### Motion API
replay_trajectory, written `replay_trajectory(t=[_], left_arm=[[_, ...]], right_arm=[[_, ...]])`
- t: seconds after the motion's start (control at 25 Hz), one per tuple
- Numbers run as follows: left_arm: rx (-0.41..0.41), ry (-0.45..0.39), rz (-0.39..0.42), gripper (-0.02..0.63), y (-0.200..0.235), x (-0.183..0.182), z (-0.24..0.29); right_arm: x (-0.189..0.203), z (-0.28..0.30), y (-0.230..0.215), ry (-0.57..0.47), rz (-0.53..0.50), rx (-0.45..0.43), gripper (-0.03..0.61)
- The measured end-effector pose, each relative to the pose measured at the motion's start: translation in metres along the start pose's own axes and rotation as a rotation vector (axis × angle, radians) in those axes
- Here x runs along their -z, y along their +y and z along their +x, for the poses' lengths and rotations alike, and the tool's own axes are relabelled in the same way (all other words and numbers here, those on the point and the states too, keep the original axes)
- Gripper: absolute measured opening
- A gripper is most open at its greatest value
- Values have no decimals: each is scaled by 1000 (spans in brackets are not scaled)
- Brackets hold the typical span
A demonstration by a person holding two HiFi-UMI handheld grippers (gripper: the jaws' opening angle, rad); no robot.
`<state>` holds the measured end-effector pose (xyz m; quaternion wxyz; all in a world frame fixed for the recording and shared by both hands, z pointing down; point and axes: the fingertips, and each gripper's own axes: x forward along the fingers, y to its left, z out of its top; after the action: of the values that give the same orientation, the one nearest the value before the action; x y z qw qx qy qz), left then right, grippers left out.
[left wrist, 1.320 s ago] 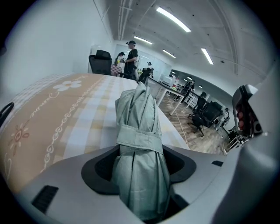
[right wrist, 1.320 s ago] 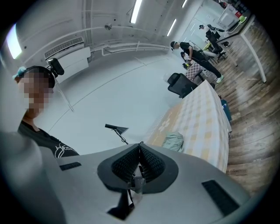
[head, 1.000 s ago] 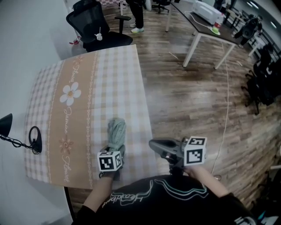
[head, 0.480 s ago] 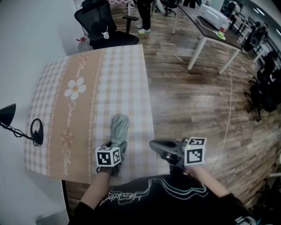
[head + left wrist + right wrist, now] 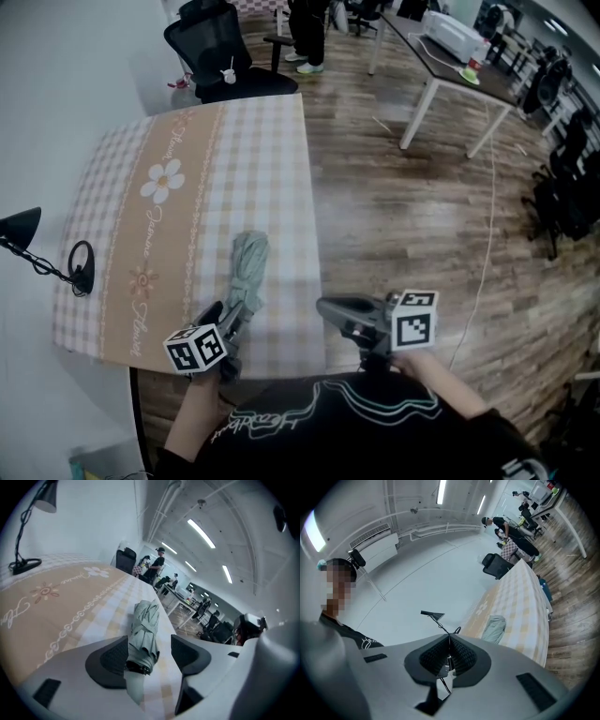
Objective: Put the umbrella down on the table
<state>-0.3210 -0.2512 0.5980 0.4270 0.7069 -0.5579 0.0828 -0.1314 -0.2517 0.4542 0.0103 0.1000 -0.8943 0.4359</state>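
Note:
A folded grey-green umbrella (image 5: pixel 246 272) lies flat on the checked tablecloth of the table (image 5: pixel 187 150), near its front right edge, pointing away from me. My left gripper (image 5: pixel 228 323) sits at the umbrella's near handle end. In the left gripper view the umbrella (image 5: pixel 145 630) lies between the two spread jaws, with a gap on its right side; the left gripper (image 5: pixel 150 653) is open. My right gripper (image 5: pixel 323 305) hovers off the table's right edge over the floor. Its pads meet in the right gripper view, so the right gripper (image 5: pixel 449 656) is shut and empty, and the umbrella (image 5: pixel 493 628) shows beyond it.
A black desk lamp (image 5: pixel 75 272) with a round base stands at the table's left edge. A black office chair (image 5: pixel 230 56) is behind the far end. A white desk (image 5: pixel 450 56) and a standing person (image 5: pixel 305 28) are across the wooden floor.
My left gripper has drawn back toward the table's near edge and tilted, and its jaws now stand apart around the umbrella. The umbrella stays on the cloth. The right gripper has not moved.

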Motion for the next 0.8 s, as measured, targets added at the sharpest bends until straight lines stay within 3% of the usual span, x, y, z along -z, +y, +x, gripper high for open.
replay_trajectory(t=[0.16,0.28,0.44,0.64,0.8], left_arm=[[97,-95,-107,281,-33,1,-37],[174,-138,-122,264,-66,2,-59],[332,-181,-126,189,-125,3,-86],[463,-214,-83,64,-196,16,-124],[516,-240,-3,32,-245,34,-152]], right_arm=[[10,-15,19,4,-12,-19,12],[17,-33,30,-9,-20,-26,12],[27,-58,49,-33,-35,-47,12],[45,-93,76,-45,-50,-71,12],[56,-127,102,-68,-70,-92,12]])
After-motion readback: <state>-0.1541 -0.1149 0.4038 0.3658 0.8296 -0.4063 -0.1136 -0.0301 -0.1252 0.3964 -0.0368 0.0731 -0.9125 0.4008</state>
